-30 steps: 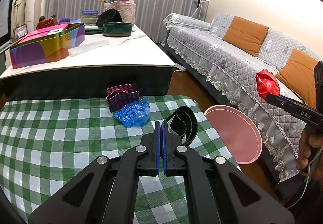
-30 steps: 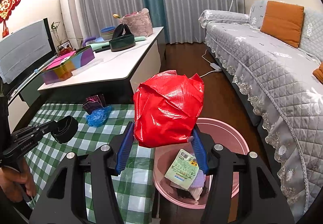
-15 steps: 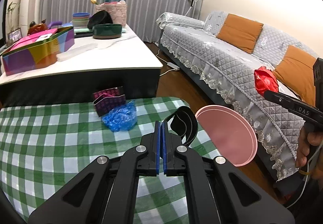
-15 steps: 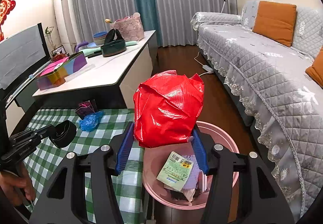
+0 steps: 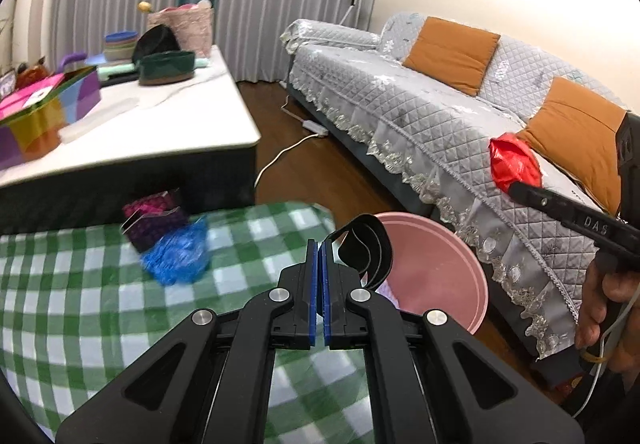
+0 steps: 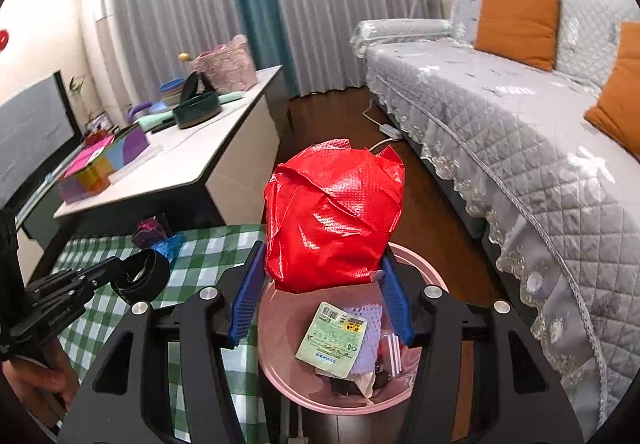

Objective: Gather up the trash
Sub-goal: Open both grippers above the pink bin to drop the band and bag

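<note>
My right gripper is shut on a crumpled red plastic bag and holds it above the pink bin, which holds a green-white packet and other scraps. My left gripper is shut on a curled black strap, held over the green checked table's edge near the pink bin. A blue crumpled wrapper lies on the cloth beside a dark patterned box. The red bag in the right gripper also shows in the left wrist view.
A white coffee table with a colourful box, bowls and a basket stands behind the checked table. A grey quilted sofa with orange cushions runs along the right. A power strip and cable lie on the wood floor.
Both grippers have shifted right toward the pink bin, still holding the strap and the red bag. The bin now sits closer under both.
</note>
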The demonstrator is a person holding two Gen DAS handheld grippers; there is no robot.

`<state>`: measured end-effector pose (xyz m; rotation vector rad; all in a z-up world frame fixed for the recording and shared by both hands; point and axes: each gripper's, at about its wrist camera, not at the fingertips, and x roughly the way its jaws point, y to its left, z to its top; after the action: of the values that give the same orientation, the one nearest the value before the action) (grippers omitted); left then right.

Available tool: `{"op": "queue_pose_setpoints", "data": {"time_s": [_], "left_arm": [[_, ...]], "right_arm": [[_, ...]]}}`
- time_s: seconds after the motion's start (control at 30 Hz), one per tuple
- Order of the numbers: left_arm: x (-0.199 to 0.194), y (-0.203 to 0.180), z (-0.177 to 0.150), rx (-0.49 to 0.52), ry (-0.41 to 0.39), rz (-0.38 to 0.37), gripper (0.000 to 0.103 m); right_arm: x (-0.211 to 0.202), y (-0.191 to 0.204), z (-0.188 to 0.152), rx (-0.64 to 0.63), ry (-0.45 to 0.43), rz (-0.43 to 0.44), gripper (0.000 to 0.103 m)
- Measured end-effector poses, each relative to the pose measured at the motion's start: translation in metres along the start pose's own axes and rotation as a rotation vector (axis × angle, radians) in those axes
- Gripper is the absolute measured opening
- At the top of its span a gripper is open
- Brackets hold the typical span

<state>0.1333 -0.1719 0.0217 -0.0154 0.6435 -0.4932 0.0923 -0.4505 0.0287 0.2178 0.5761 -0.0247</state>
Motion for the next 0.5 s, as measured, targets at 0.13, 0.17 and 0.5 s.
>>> {"op": "queue_pose_setpoints", "data": {"time_s": [0.13,0.17,0.5], "left_arm": [[0.012,-0.015,0.009,0.012,0.001,-0.018,0.002],[0.016,-0.022,0.01,0.025,0.001,-0.024,0.002],[0.059,-0.056,0.007,0.069,0.036,-0.066,0.002]], "right_arm": [[0.004,-0.009,0.002,0.019,0.001,-0.018,0.055],[0.005,-0.009,0.002,0.018,-0.001,-0.022,0.055],[0.014,-0.015,0.001,-0.027,0.008,-0.089,0.055]]}}
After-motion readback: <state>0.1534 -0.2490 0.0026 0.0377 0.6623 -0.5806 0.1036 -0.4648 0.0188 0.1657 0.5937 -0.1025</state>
